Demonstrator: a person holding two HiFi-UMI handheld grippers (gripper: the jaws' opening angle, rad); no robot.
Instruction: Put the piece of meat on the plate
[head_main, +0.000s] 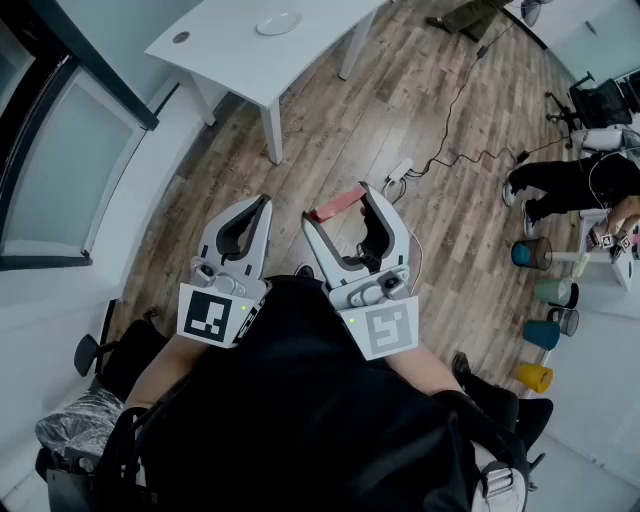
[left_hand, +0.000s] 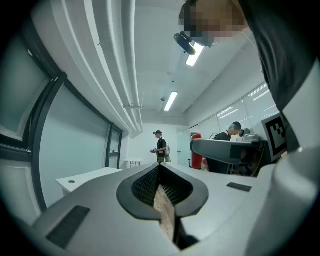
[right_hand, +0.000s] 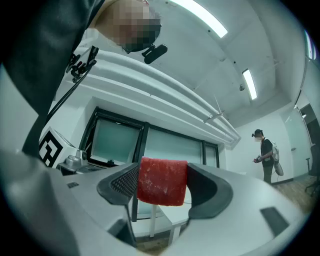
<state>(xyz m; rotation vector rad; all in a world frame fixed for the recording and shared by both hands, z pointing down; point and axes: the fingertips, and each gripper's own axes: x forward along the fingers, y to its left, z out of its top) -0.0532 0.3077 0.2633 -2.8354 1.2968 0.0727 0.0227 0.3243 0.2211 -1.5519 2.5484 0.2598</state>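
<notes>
In the head view we see only the pink end of the piece of meat (head_main: 333, 204); the right gripper (head_main: 340, 214) covers the rest. Our dark top (head_main: 300, 400) hides both hands. The right edge cuts off a person (head_main: 580, 183). The plate (head_main: 278, 22) is too small to make out.

Place: an office-like lab room
Floor: wood-plank floor (head_main: 330, 140), with a power strip (head_main: 399, 172) and a black cable (head_main: 465, 90) trailing across it
Furniture: white table (head_main: 250, 60); black office chair (head_main: 603, 100)
Walls: glass partitions (right_hand: 170, 145) in dark frames
Ceiling: long strip lights (left_hand: 170, 101)
People: a person (left_hand: 160, 148) standing farther back
</notes>
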